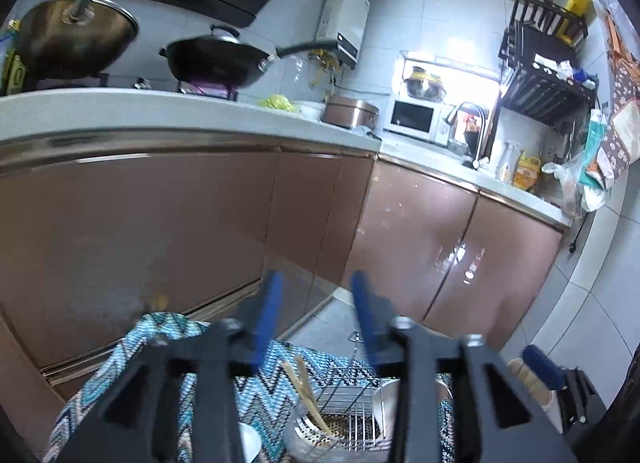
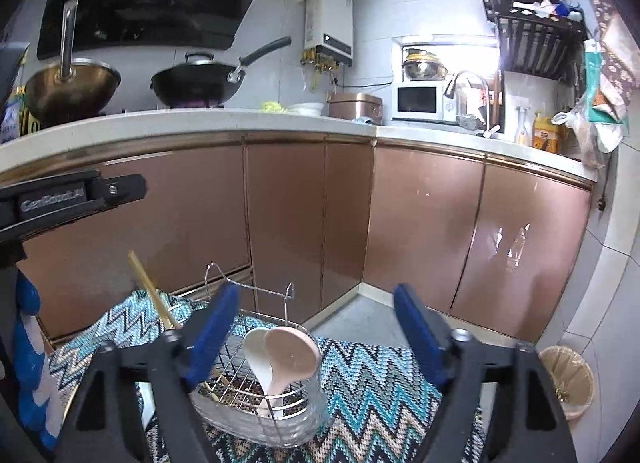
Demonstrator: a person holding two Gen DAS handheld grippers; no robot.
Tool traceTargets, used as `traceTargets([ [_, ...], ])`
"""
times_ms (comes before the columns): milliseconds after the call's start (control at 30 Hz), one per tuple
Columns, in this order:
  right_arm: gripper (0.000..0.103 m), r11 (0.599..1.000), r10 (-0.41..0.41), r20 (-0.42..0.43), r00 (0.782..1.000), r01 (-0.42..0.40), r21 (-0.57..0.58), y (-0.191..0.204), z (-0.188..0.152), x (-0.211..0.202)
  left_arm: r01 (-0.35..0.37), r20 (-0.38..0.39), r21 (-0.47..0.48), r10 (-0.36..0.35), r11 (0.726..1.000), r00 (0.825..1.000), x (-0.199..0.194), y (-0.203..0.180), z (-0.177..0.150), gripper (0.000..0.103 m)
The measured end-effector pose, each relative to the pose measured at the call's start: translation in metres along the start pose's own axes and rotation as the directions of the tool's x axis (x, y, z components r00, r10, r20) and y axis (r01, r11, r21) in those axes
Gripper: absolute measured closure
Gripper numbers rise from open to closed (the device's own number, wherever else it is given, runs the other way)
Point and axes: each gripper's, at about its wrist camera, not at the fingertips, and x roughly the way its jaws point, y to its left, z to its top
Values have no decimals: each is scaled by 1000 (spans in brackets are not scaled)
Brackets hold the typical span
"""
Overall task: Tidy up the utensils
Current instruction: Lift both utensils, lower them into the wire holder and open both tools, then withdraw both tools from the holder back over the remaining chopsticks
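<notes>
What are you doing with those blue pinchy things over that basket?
A person is sorting utensils with a hand-held gripper in each hand. Both the left one and the right one are open and empty, hovering above a wire rack on a zigzag mat. Two spoons and chopsticks already stand in the rack. Nothing is being gripped right now.

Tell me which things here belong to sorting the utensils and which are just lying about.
Part of the job:
wire rack
chopsticks
white spoon
pink spoon
left tongs and right tongs, both open and empty

Just lying about:
zigzag mat
black wok
brass pot
microwave
waste bin
</notes>
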Motion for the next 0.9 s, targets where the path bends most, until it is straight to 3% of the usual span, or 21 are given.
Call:
traceTargets([
  [67, 6, 1000, -11, 16, 1000, 10, 8, -3, 4, -16, -9, 17, 2, 9, 1000, 1000, -17, 2, 4, 51],
  [133, 0, 1000, -12, 30, 999, 11, 21, -5, 9, -34, -20, 33, 9, 20, 1000, 999, -37, 5, 8, 44],
  [267, 0, 999, -7, 44, 999, 5, 41, -8, 16, -68, -41, 69, 33, 39, 999, 997, -81, 10, 12, 33],
  [567, 0, 995, 14, 118, 993, -26, 94, -10, 25, -152, -89, 115, 35, 84, 995, 990, -178, 36, 8, 32],
  [900, 0, 991, 49, 207, 977, -73, 110, 0, 24, -242, -150, 102, 47, 145, 988, 984, -272, 78, 0, 32],
])
